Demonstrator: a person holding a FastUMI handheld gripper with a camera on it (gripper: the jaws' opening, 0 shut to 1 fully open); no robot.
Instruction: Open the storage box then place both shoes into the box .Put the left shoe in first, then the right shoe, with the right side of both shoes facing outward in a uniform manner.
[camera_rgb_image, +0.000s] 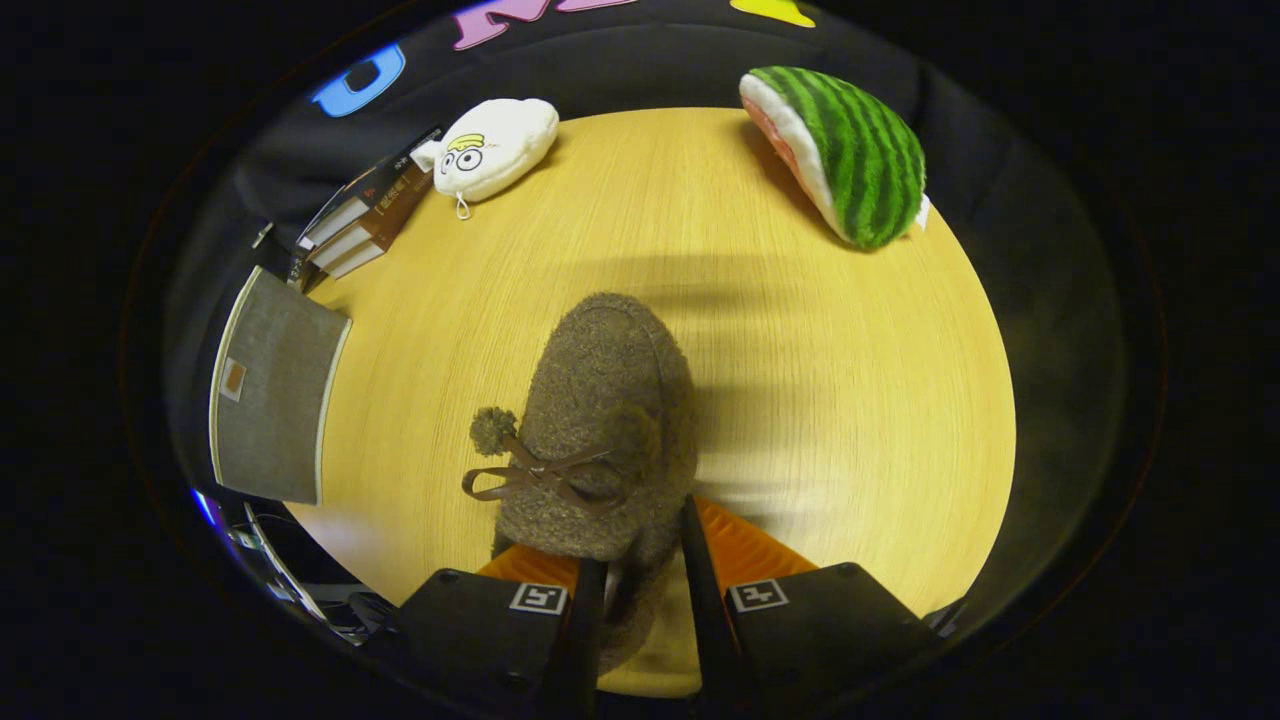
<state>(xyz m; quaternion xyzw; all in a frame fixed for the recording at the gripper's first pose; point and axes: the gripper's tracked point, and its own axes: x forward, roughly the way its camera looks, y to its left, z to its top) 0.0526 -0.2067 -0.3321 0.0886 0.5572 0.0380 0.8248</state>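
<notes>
A brown fuzzy shoe (610, 400) with a ribbon bow and a pompom points its toe away from me over the round wooden table (850, 400). My gripper (640, 560) is shut on the shoe's heel end, one finger on each side of the rim. The shoe's shadow falls on the table to its right and beyond, so it seems to hang above the wood. The grey fabric storage box (270, 400), with pale trim and a small brown tag, stands at the table's left edge, to the left of the shoe. I cannot tell whether it is open.
Beyond the box lies a stack of books (365, 215), with a white plush toy (495, 148) beside it. A watermelon-slice plush (845, 150) sits at the table's far right. Bare wood stretches to the right of the shoe.
</notes>
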